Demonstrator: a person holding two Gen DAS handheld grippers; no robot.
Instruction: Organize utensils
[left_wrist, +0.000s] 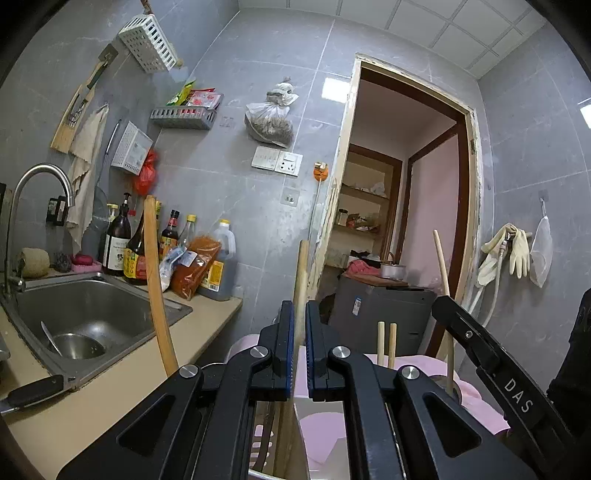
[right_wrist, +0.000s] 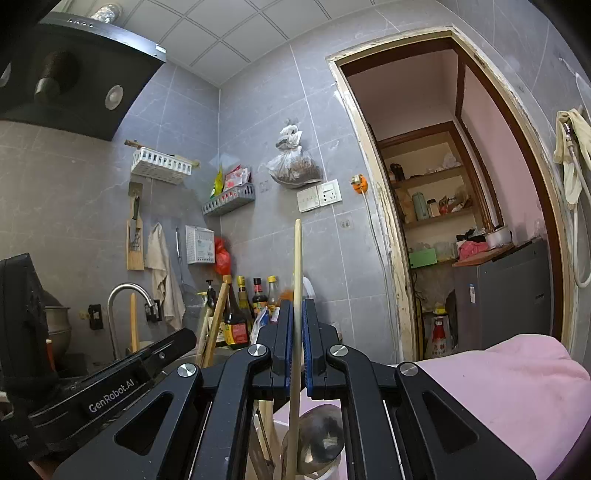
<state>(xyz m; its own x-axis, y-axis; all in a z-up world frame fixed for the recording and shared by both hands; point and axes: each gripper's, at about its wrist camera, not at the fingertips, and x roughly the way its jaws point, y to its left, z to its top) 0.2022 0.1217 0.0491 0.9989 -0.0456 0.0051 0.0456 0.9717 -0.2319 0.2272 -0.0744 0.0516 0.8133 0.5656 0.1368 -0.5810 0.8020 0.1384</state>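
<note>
Left gripper (left_wrist: 300, 325) jaws pinched on wooden handle (left_wrist: 302, 266), upright. Right gripper (right_wrist: 294, 325) jaws clamped on chopstick (right_wrist: 297, 258), upright, metal ladle (right_wrist: 317, 439) at 6 o'clock below. Sink (left_wrist: 110, 295) at 9 o'clock on bench (left_wrist: 122, 391).

Knife (left_wrist: 26, 397) blade off-frame, btm-left

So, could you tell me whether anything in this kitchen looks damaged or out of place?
Yes: the door frame is damaged, its pale paint chipped and flaking down the left jamb, with bare patches showing. A knife also lies at the sink edge on the counter.
</note>
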